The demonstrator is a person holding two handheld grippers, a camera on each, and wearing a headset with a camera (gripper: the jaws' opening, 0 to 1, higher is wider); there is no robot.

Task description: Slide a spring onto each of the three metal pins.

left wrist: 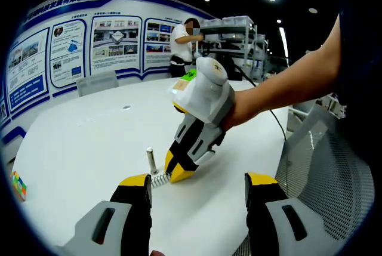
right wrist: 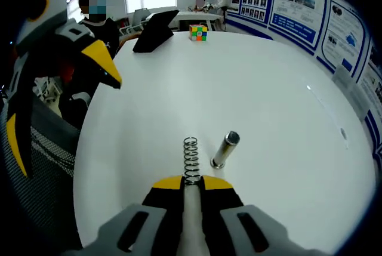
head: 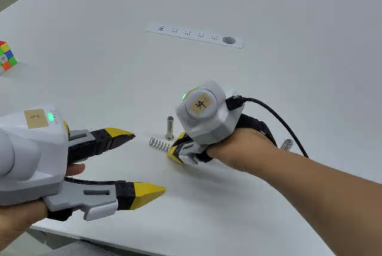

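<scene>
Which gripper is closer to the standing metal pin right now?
Right. The right gripper, shut on a spring, sits just beside the pin; the left gripper hangs open farther off, toward the table edge.

Wall posters (left wrist: 65,47) carry lettering too blurred to read

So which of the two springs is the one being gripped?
The spring beside the upright pin: the right gripper is shut on its end. The other spring lies free beyond the person's forearm.

Coil spring (right wrist: 191,159) lying flat — one end nipped in right tool (right wrist: 192,181), short metal pin (right wrist: 225,149) upright beside
</scene>
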